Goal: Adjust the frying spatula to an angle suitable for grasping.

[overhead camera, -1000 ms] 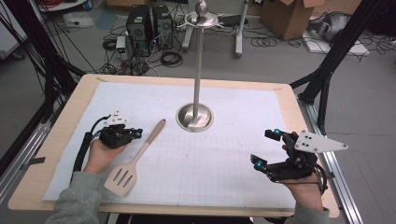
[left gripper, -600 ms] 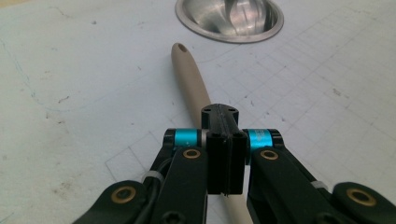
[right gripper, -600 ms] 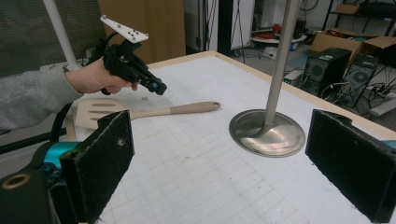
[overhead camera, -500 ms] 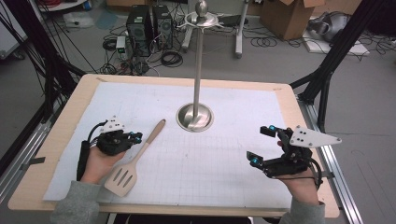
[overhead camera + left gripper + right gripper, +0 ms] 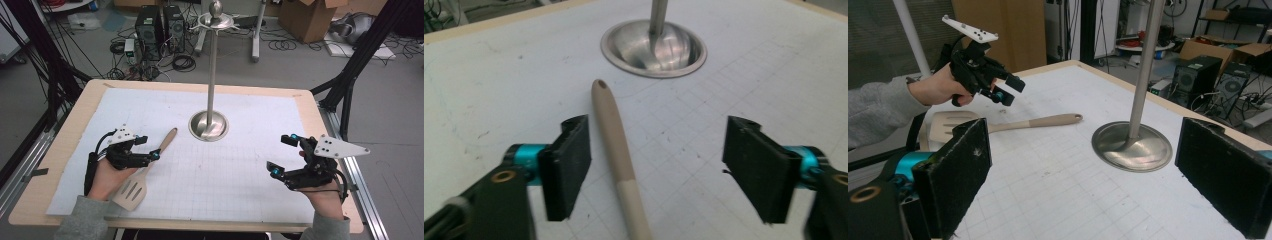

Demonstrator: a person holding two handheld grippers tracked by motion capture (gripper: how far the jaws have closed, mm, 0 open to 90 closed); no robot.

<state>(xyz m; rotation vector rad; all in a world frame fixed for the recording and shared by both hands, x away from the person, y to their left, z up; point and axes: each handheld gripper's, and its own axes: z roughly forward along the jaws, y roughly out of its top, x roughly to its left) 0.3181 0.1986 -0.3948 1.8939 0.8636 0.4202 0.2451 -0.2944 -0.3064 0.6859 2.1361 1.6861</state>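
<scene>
Spatula [image 5: 142,170] flat | left claw [image 5: 150,156] above handle, just spread | right claw [image 5: 282,155] spread

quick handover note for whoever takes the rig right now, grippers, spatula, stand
Left gripper: jaws have just been opening, now open above the spatula handle, nothing pressed between them.
Right gripper: open, holding nothing, at the table's right side.
Spatula: lies flat on the mat, handle end pointing toward the stand.
Done: spatula looks set down and released.
Left: likely hanging it on the stand, or whatever comes next.

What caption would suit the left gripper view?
Open left gripper above a spatula lying flat, near the stand.
</scene>
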